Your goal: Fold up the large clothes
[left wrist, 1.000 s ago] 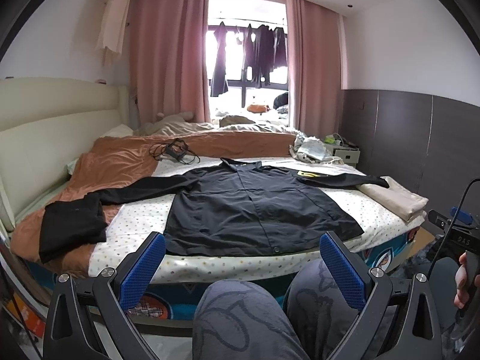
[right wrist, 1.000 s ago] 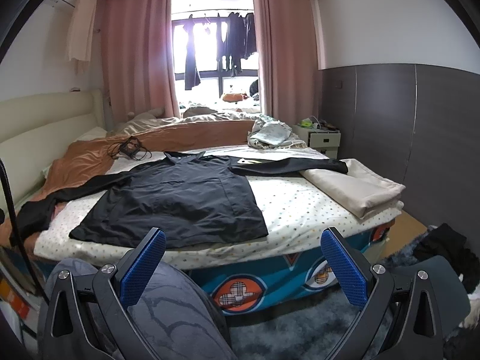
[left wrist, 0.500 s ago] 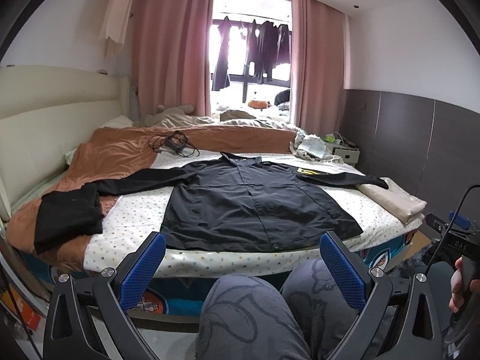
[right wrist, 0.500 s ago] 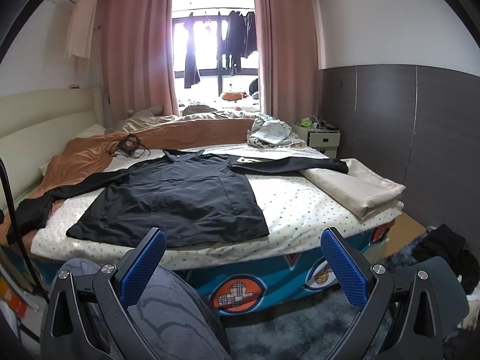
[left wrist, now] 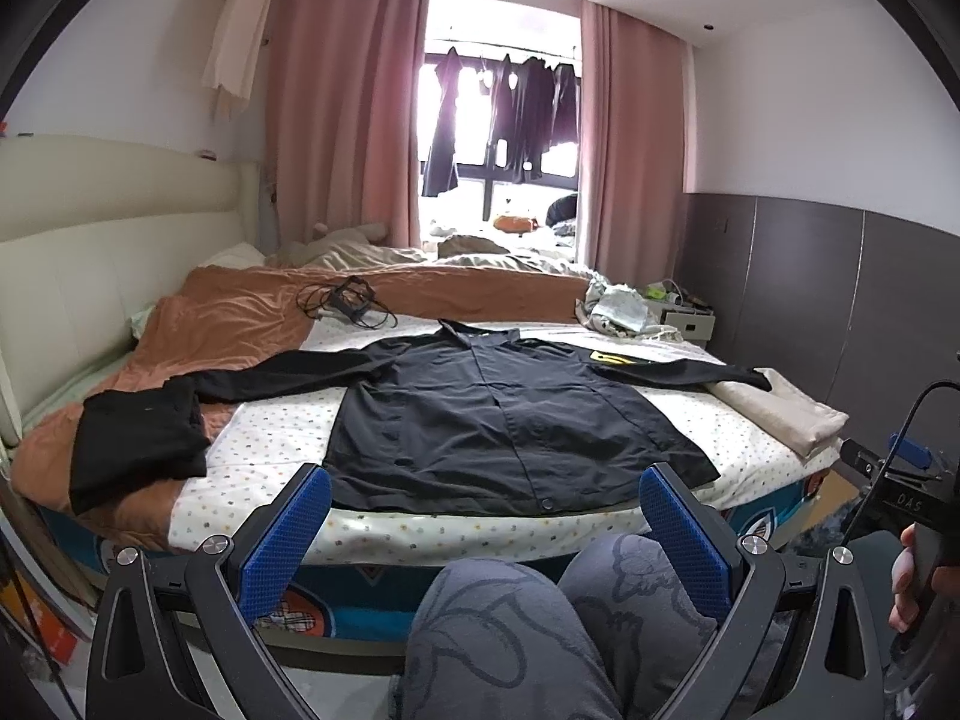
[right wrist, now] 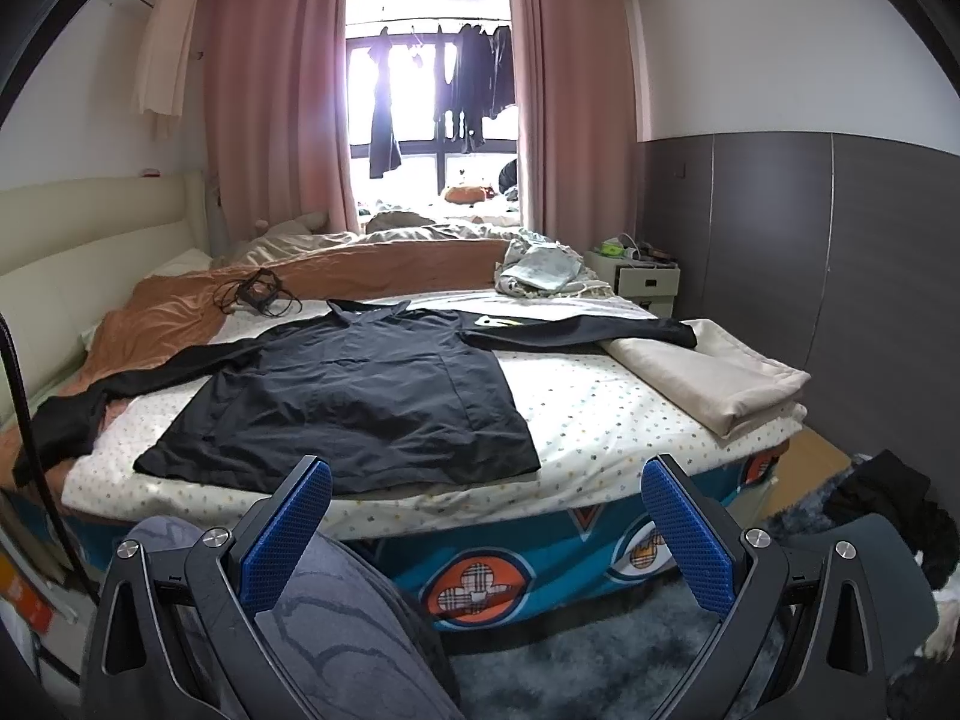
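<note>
A black long-sleeved shirt (left wrist: 492, 420) (right wrist: 360, 402) lies spread flat, front up, on the dotted white sheet of the bed (left wrist: 276, 438), its sleeves stretched out to both sides. The left sleeve runs onto the orange blanket (left wrist: 240, 330); the right sleeve end rests on a folded beige cloth (right wrist: 714, 372). My left gripper (left wrist: 480, 534) hangs open in front of the bed's near edge, above a person's knees (left wrist: 516, 618). Over the floor beside the bed, my right gripper (right wrist: 486, 534) is open as well. Neither touches the shirt.
A folded black garment (left wrist: 138, 444) sits at the bed's left side. Cables (left wrist: 348, 303) lie on the blanket, crumpled cloth (left wrist: 618, 312) at the far right corner. A nightstand (right wrist: 642, 279) stands by the grey wall. Dark clothes (right wrist: 882, 498) lie on the blue rug.
Both views have shifted slightly upward, so the bed and shirt sit a bit lower in frame. The shirt has not moved and both grippers stay open.
</note>
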Available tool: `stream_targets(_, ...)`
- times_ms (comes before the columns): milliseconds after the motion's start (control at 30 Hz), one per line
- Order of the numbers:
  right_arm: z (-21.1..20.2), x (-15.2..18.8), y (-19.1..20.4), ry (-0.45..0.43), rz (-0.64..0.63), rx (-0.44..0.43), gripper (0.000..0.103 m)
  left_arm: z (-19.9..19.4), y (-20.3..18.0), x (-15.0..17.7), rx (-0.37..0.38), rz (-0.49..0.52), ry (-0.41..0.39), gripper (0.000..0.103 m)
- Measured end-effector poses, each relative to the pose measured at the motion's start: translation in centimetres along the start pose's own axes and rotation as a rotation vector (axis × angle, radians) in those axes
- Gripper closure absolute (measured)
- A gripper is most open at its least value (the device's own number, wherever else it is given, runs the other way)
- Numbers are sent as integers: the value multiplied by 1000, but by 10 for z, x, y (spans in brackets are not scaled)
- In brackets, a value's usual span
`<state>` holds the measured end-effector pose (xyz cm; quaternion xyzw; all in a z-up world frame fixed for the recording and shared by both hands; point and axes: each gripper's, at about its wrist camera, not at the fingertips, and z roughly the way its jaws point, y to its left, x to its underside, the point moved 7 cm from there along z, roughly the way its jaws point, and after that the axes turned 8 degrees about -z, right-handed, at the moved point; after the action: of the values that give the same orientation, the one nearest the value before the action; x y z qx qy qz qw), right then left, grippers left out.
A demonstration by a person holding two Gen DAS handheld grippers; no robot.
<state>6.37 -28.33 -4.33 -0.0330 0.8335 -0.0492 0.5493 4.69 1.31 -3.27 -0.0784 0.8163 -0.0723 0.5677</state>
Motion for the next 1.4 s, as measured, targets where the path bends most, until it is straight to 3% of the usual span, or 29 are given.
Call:
stream_targets(833,7,-12,3,4,9,-21,0,6,2,-14,-16,3,-12,0)
stream_targets(1000,22,-18,4,8,14,-32,0,20,6,-21,-10,-14,9,0)
stream_targets(1400,89,-51,26,8,25,-84,0,75,44,-48,-111,-53,27,0)
